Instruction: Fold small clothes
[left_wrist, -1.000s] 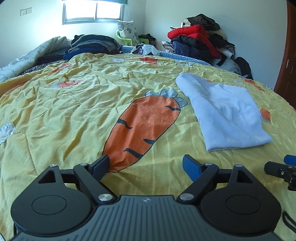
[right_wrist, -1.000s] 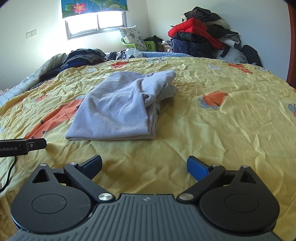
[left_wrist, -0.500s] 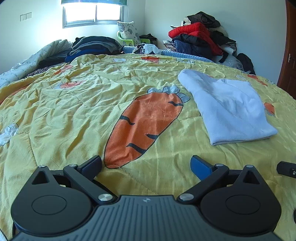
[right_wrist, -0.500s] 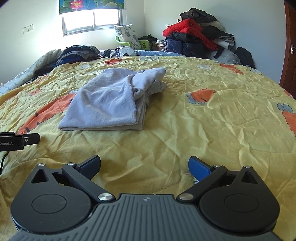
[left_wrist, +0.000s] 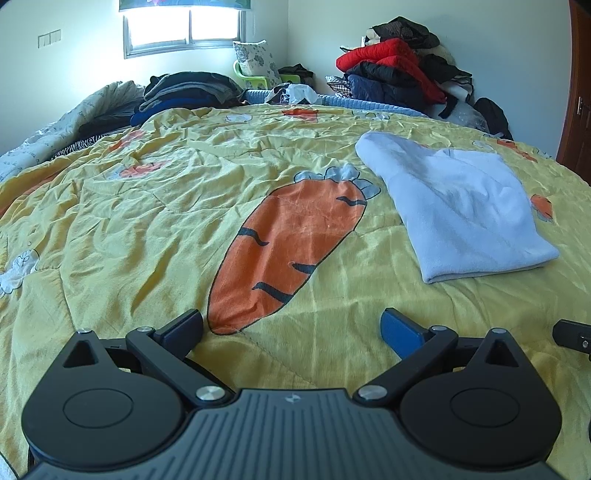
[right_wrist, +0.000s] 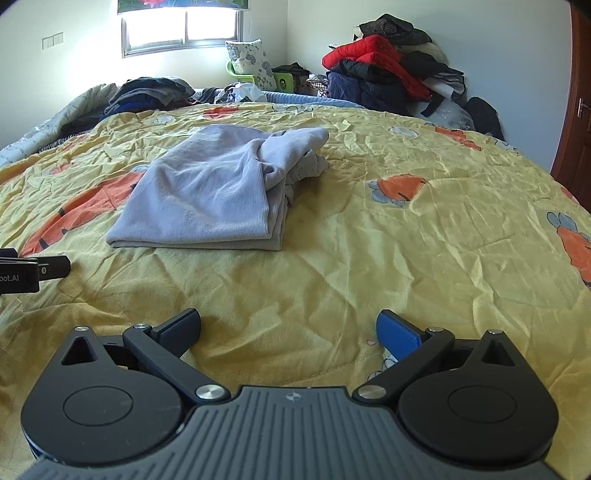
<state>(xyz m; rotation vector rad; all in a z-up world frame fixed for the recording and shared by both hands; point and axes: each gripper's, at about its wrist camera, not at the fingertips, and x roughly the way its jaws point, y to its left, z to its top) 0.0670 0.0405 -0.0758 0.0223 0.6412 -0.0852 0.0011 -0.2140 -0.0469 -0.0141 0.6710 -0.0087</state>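
Both tools are empty, well short of the garment. The left hand-held gripper (left_wrist: 291, 325) has just been opening and its jaws now stand spread wide with only bedspread between them; the right hand-held gripper (right_wrist: 288, 326) is likewise spread wide and holds nothing. The task's thing, a pale blue-grey folded garment (right_wrist: 218, 192), lies ahead of the right hand-held gripper and a little to its left, and ahead and to the right of the left one (left_wrist: 461, 206). It already looks folded into a rough rectangle, though its far end is bunched and loose, so the fold seems nearly done. If one more fold is wanted, I would bring each tool in low at a near corner, pinch all layers together, and lift evenly so that the stack does not slide apart. The bed's yellow bedspread (right_wrist: 369, 258), printed with carrots, is soft and wrinkled, so it may ruck up under a dragging pad. Beyond it a clothes pile (right_wrist: 384, 74) leans in the corner beside a bright window (right_wrist: 183, 31).
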